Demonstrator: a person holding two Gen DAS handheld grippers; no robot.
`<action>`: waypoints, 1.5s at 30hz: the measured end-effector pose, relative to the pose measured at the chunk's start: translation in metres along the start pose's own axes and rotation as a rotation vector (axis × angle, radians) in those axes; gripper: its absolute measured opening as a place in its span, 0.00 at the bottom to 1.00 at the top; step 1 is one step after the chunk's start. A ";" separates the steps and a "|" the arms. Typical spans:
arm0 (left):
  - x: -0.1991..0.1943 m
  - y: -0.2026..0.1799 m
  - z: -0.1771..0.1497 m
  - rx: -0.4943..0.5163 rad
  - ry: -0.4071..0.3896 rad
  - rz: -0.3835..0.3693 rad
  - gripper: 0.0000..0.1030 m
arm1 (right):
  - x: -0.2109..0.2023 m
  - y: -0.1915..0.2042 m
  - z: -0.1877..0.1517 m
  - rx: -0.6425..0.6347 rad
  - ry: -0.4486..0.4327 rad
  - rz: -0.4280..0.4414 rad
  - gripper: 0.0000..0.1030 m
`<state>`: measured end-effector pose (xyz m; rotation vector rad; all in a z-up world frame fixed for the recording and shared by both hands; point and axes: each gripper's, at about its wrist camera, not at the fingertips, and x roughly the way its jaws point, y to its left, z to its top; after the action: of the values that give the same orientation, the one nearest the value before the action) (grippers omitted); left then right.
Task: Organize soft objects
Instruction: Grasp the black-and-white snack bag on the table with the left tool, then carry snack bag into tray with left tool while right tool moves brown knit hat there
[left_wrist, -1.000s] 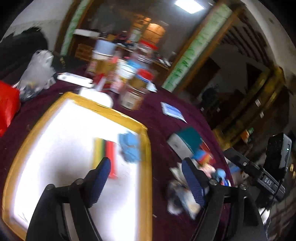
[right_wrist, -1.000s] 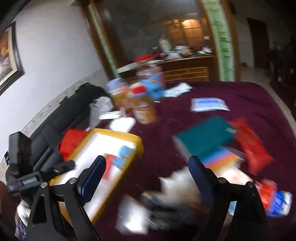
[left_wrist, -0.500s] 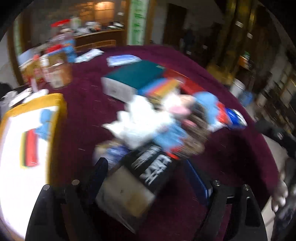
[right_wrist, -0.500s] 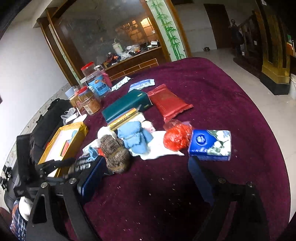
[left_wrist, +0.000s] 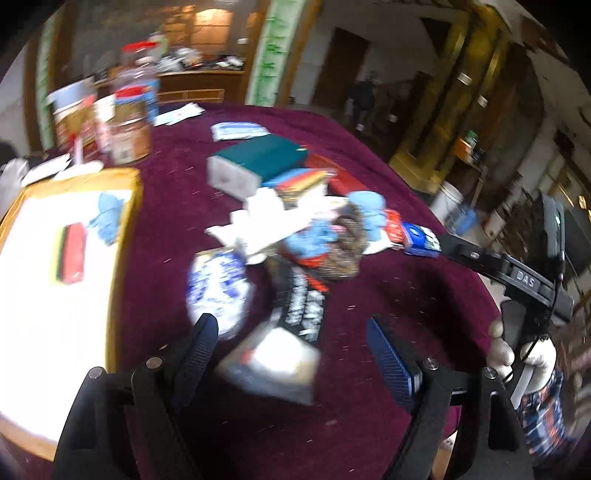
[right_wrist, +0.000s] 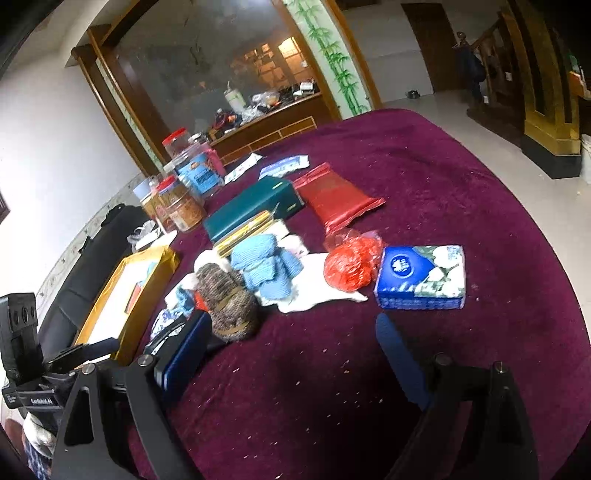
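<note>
A heap of soft things lies mid-table: a light blue knit (right_wrist: 264, 264), a brown knit ball (right_wrist: 227, 301), a white cloth (right_wrist: 321, 280) and a red mesh bundle (right_wrist: 351, 264). The heap also shows blurred in the left wrist view, with the blue knit (left_wrist: 364, 212) and brown knit (left_wrist: 343, 251). A gold-rimmed white tray (left_wrist: 129, 206) at the left holds a small blue cloth (left_wrist: 107, 216) and a red block (left_wrist: 72, 253). My left gripper (left_wrist: 291, 354) is open over a black-and-white box (left_wrist: 273, 365). My right gripper (right_wrist: 291, 354) is open and empty, near the heap.
A blue tissue pack (right_wrist: 421, 277), a green book (right_wrist: 255, 206), a red pouch (right_wrist: 336, 195) and several jars (right_wrist: 184, 192) stand on the maroon tablecloth (right_wrist: 461, 184). A blue-and-white packet (left_wrist: 218, 284) lies near the tray. The other gripper's handle (left_wrist: 517, 277) is at the right.
The left gripper has swung from over the tray to the heap and settled closer to the boxes. The right view has steadied on the heap.
</note>
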<state>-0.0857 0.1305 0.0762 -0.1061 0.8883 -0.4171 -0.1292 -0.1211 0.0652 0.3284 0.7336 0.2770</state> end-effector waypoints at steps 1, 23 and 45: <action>0.000 0.005 -0.002 -0.014 0.001 0.007 0.83 | 0.002 -0.002 0.000 0.002 0.002 -0.004 0.87; 0.041 -0.011 -0.035 0.014 0.057 0.068 0.38 | 0.015 0.032 -0.010 -0.043 0.094 0.096 0.87; -0.068 0.057 -0.075 -0.158 -0.144 -0.035 0.38 | 0.047 0.073 -0.010 -0.142 0.133 0.004 0.85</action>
<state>-0.1638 0.2157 0.0639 -0.2937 0.7769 -0.3670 -0.1123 -0.0355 0.0581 0.1782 0.8399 0.3557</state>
